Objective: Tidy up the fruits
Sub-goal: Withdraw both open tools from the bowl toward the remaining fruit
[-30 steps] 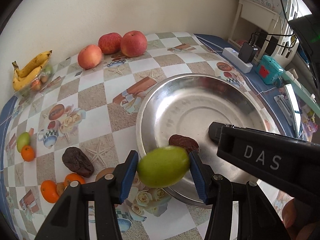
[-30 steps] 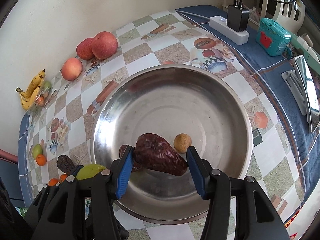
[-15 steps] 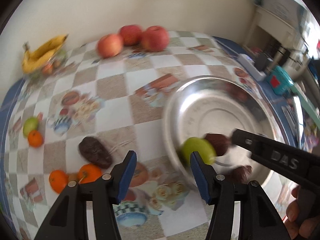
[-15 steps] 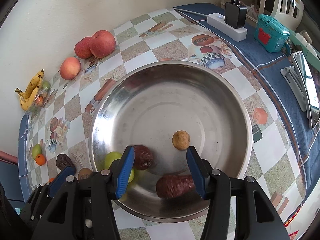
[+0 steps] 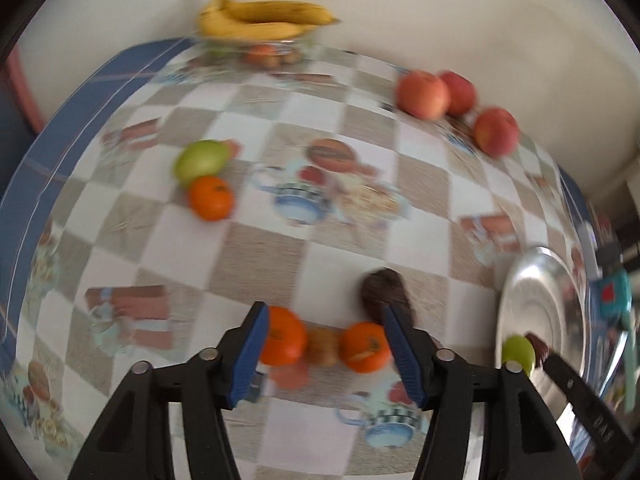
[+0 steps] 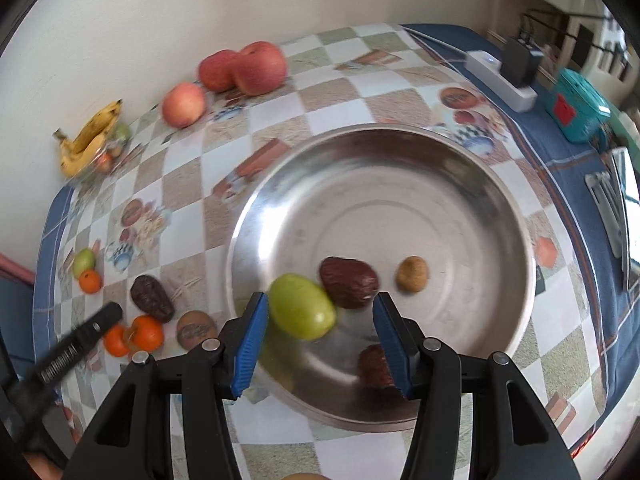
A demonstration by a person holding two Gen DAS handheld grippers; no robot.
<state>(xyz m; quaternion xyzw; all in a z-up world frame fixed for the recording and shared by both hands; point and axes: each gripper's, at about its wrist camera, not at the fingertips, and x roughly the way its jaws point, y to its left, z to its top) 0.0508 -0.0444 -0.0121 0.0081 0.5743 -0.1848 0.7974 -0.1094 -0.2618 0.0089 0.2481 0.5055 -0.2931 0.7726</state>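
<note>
Fruits are split between the steel bowl (image 6: 460,184) and the checkered bench (image 5: 256,248). Inside the bowl lie a green fruit (image 6: 302,306), a dark date (image 6: 349,282), a second date (image 6: 374,366) near the front rim, and a small tan fruit (image 6: 412,274) set apart to the right. The right gripper (image 6: 320,340) hangs over the bowl's near side with its jaws spread wide and empty. The left gripper (image 5: 326,352) is over the bench, well left of the bowl, jaws likewise wide and holding nothing; between them show two oranges (image 5: 282,340) and a brownish fruit (image 5: 322,346), with another date (image 5: 384,292) just beyond. Farther off sit a green fruit touching an orange, three apples (image 5: 424,94) and bananas (image 5: 264,20) by the wall.
</note>
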